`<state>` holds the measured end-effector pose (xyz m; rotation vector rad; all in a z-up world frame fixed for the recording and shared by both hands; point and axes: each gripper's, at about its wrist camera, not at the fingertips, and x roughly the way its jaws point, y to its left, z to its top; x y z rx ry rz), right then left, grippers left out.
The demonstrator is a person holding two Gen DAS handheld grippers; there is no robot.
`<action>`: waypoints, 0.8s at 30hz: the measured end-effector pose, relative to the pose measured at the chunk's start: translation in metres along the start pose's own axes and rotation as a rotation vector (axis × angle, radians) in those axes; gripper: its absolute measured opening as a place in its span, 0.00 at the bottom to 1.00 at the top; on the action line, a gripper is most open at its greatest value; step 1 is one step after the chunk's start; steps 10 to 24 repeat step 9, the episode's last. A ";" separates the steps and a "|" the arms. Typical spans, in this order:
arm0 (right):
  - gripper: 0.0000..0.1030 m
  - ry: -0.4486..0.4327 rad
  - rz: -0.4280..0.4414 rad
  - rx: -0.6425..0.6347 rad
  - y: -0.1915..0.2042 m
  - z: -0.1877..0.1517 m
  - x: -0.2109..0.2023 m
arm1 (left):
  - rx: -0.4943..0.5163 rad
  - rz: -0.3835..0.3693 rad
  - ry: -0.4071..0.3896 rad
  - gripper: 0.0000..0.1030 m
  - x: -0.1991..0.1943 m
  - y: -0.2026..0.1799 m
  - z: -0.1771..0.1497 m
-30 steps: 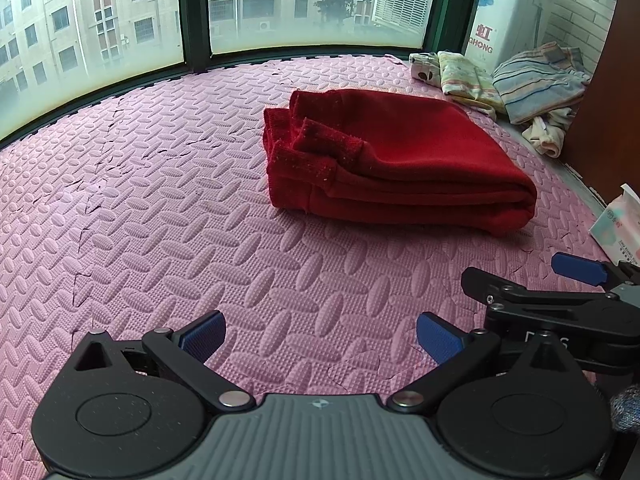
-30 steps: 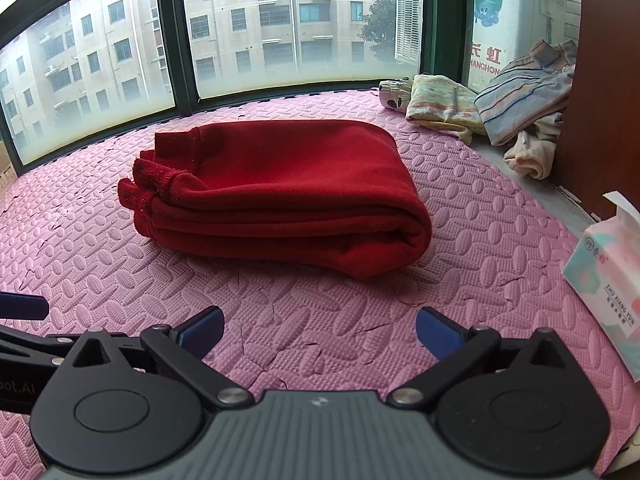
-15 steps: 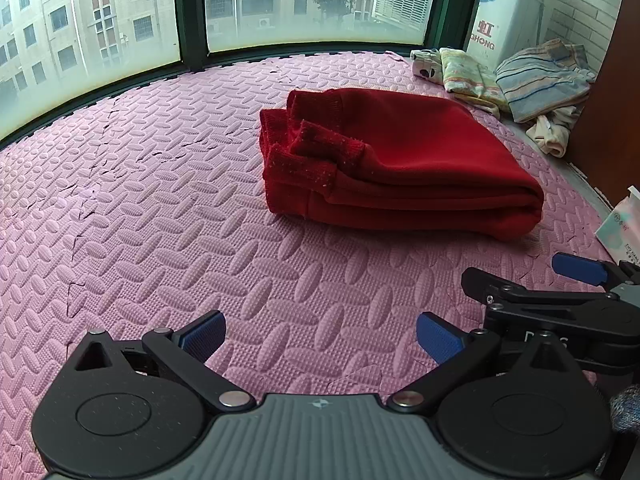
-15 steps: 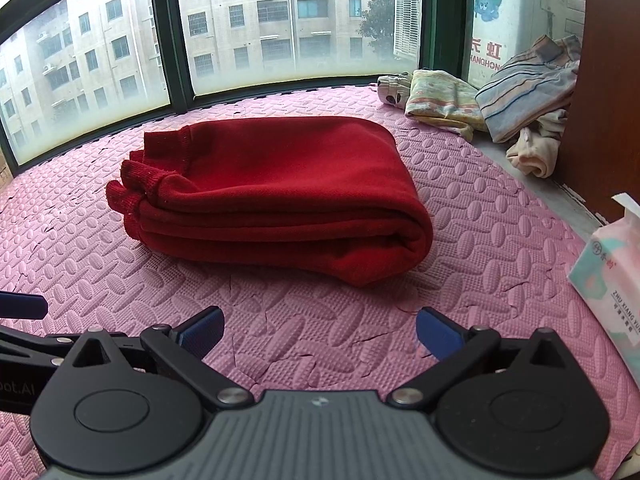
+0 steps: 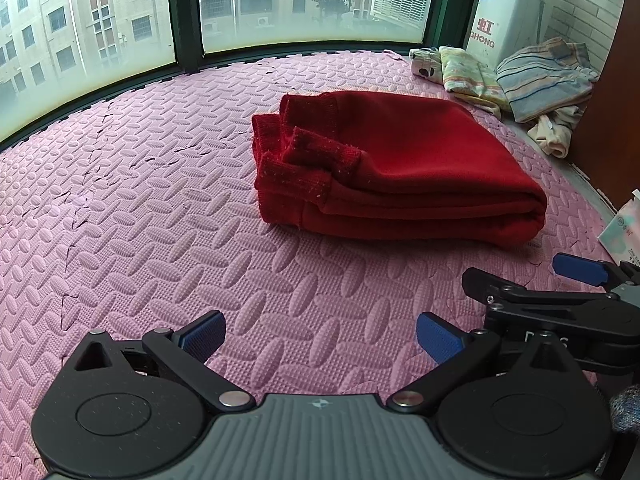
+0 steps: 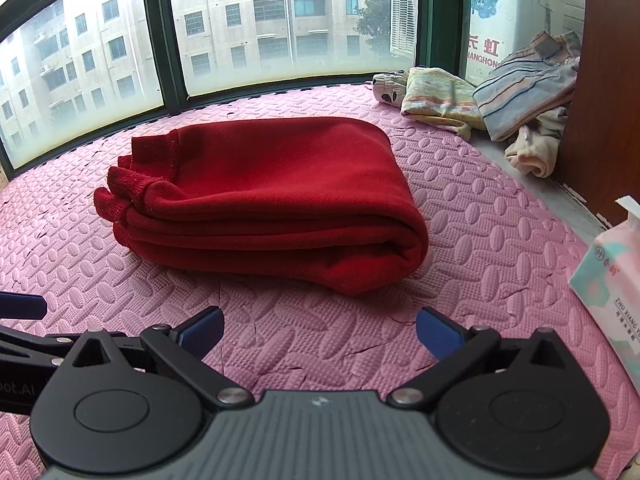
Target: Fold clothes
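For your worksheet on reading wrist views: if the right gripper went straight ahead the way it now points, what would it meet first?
Probably the folded red garment: the right gripper is open, bare pink mat lies between, and depth is unclear.

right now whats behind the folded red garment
Behind the red garment, by the window corner, lies a pile of unfolded clothes: a yellow patterned cloth, a striped shirt and a cream piece. Anything low directly behind the garment is hidden.
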<state>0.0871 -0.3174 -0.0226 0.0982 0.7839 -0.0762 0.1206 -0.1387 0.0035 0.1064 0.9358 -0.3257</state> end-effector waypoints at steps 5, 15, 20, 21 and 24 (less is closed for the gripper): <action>1.00 0.001 -0.001 0.002 -0.002 0.002 0.002 | 0.005 0.001 -0.002 1.00 0.001 -0.001 0.002; 1.00 0.002 -0.002 0.002 -0.003 0.003 0.004 | 0.007 0.000 -0.006 1.00 0.002 -0.001 0.004; 1.00 0.002 -0.002 0.002 -0.003 0.003 0.004 | 0.007 0.000 -0.006 1.00 0.002 -0.001 0.004; 1.00 0.002 -0.002 0.002 -0.003 0.003 0.004 | 0.007 0.000 -0.006 1.00 0.002 -0.001 0.004; 1.00 0.002 -0.002 0.002 -0.003 0.003 0.004 | 0.007 0.000 -0.006 1.00 0.002 -0.001 0.004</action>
